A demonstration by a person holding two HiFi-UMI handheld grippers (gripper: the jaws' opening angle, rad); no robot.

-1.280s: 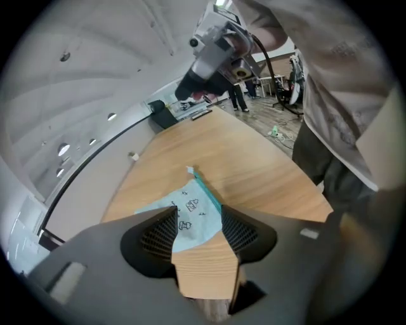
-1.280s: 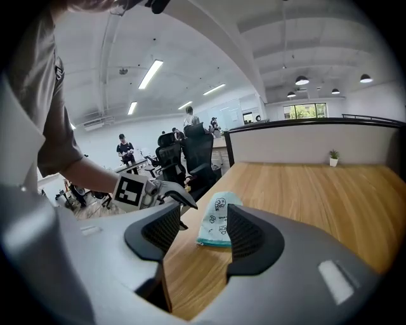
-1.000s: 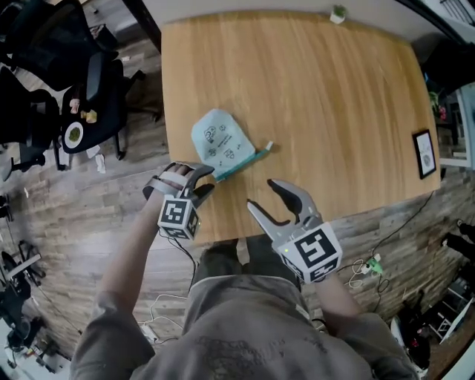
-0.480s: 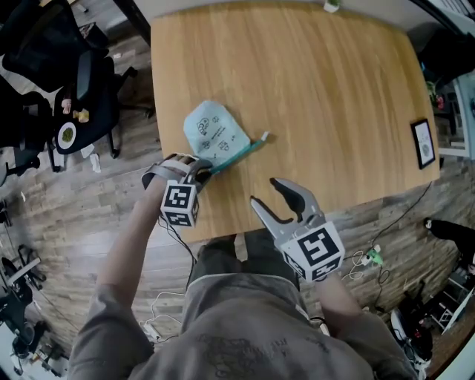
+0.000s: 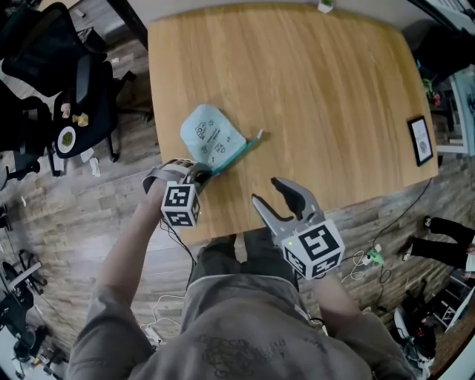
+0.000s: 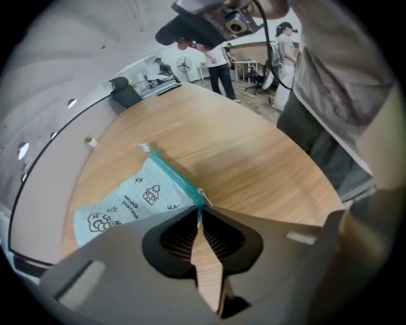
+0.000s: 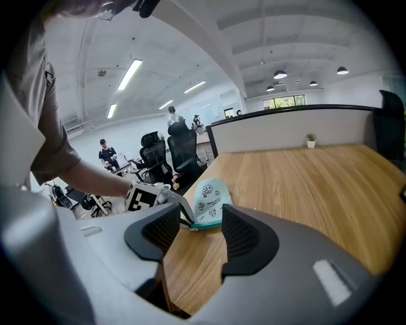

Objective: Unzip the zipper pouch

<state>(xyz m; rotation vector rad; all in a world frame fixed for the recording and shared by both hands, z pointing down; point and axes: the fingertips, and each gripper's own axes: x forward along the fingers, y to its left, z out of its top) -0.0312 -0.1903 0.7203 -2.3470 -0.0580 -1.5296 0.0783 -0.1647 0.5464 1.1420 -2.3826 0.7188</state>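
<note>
The zipper pouch (image 5: 210, 139) lies flat on the wooden tabletop (image 5: 319, 96), toward the 8 o'clock part of it as I look down, near the front edge. It is pale blue-green with small dark drawings. Its teal zipper edge (image 5: 239, 152) runs slantwise along the side facing me, from about 7 o'clock up to 2 o'clock.

My left gripper (image 5: 202, 175) is at the pouch's 6 o'clock corner, where the zipper edge ends. Its jaws are closing. In the left gripper view the tips of the left gripper (image 6: 198, 212) have come almost together and nip that corner of the pouch (image 6: 127, 203). The zipper edge (image 6: 174, 178) leads away toward 11 o'clock. Behind the tips, bare wood shows between the pads.

My right gripper (image 5: 265, 191) hangs over the front edge of the tabletop, at about 4 o'clock from the pouch and apart from it. Its jaws are spread wide with nothing held. In the right gripper view the pouch (image 7: 209, 193) shows beyond the gap in the right gripper (image 7: 200, 232).

A small potted plant (image 5: 324, 6) stands at the tabletop's far edge, at 12 o'clock.
</note>
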